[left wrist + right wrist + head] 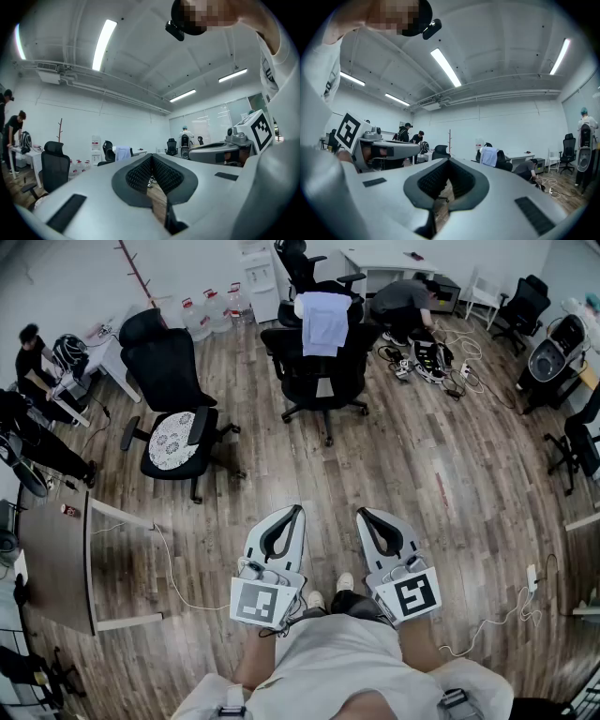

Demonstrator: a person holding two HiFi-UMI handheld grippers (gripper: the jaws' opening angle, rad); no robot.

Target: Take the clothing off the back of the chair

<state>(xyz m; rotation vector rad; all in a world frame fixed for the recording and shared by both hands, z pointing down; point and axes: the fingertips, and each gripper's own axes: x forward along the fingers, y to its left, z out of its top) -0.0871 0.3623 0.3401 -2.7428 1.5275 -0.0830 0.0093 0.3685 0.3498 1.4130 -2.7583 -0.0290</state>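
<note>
Jaws on both tools are pressed together with nothing between them: the left gripper (152,158) and the right gripper (447,161) each show only floor (441,484) past their tips. They are held level and side by side in front of the person's waist, pointing across the room. The clothing (324,322), a pale garment, hangs over the back of a black chair (319,381) well apart from both grippers, so the reach has not begun. Several things could go wrong from here. The chair stands on casters, so a sideways tug may roll or spin it instead of freeing the cloth. The garment sits over the top of the backrest, so a pull that does not first lift may snag it there. Closed jaws pushed into the fabric would only shove it, so they must part first. Cables (450,367) lie on the boards just right of the chair and could catch a foot, and a crouched person (403,298) works near them. By count: two grippers, one garment, one chair wearing it, and four other black chairs that I can make out for certain, the nearest being the cushion chair (173,427).
</note>
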